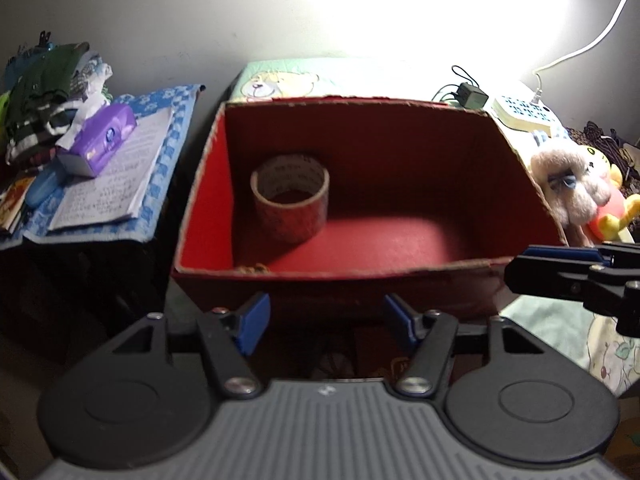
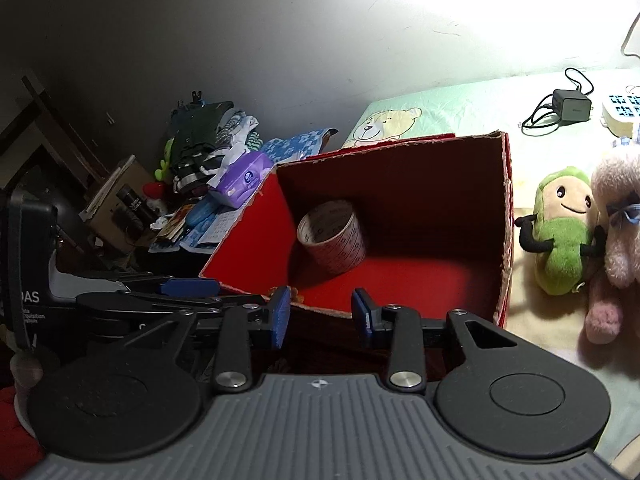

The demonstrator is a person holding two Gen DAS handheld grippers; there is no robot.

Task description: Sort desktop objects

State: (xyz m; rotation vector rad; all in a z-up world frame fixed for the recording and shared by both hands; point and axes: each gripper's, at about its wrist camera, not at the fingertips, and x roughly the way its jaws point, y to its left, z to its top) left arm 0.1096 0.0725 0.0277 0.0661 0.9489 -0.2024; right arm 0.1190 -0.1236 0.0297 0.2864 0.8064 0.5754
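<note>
Though beyond tongs (image 1: 326, 326), tape (image 1: 290, 198) boxed.

My other gripper (image 1: 576, 276) runs off the right edge of my left view. The pink plush toy (image 2: 616, 236) is cut by the frame too. Print on the tape roll (image 1: 290, 198) seems unreadable, perhaps blurred.

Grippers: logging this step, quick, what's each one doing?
Left gripper: open, holding nothing.
Right gripper: open, holding nothing.
</note>
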